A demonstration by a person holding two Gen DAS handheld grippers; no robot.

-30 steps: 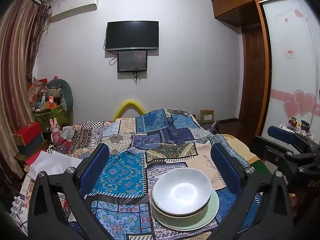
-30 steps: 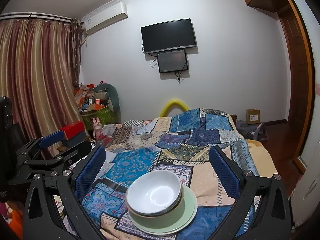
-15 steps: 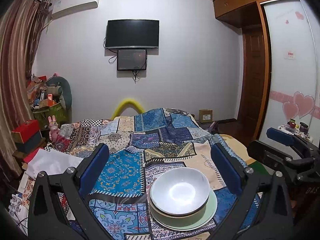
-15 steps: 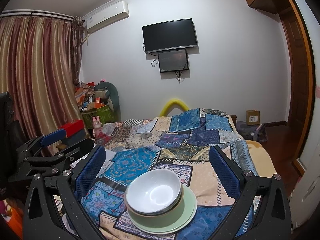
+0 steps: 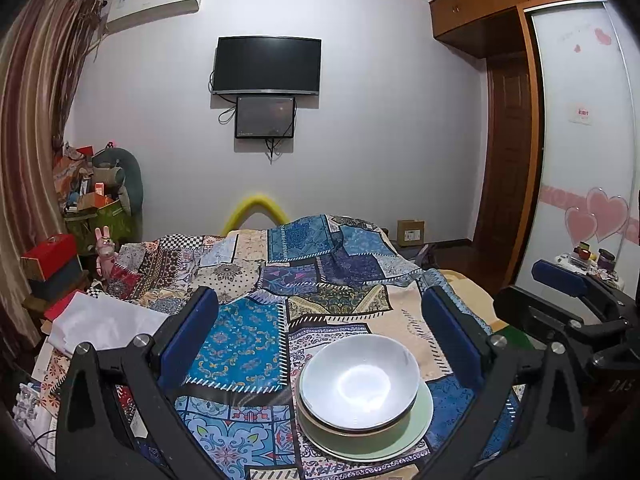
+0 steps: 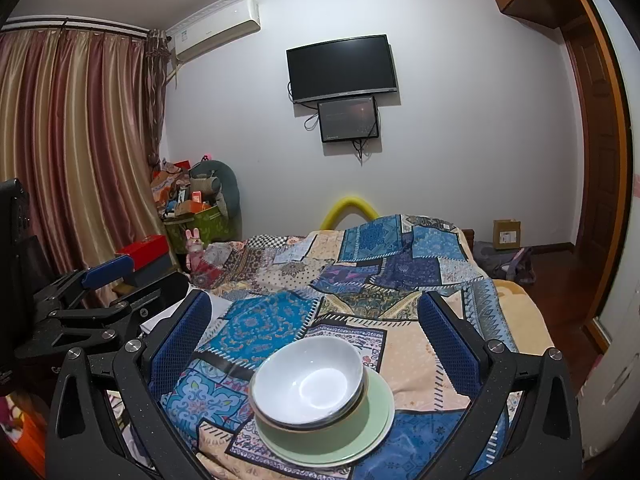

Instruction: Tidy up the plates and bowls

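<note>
A white bowl [image 5: 359, 380] sits nested on a second bowl, and both rest on a pale green plate [image 5: 420, 416] lying on the patchwork bedspread [image 5: 240, 340]. The right wrist view shows the same stack: white bowl [image 6: 308, 384] on green plate [image 6: 376, 412]. My left gripper [image 5: 320, 320] hovers above the bed, open and empty, with the stack below and right of centre between its fingers. My right gripper [image 6: 314, 318] is also open and empty, above the stack. Each gripper shows in the other's view: the right gripper [image 5: 560, 292] and the left gripper [image 6: 104, 280].
A white folded cloth [image 5: 104, 324] lies on the bed's left side. Red boxes [image 5: 50, 252] and a cluttered green bin [image 5: 100, 216] stand by the curtain. A television [image 5: 266, 66] hangs on the far wall. A wardrobe [image 5: 580, 160] and door are at the right.
Both grippers have drifted slightly, so the bowl stack sits a little further left in the left wrist view. Jaws stay open and the stack has not moved.
</note>
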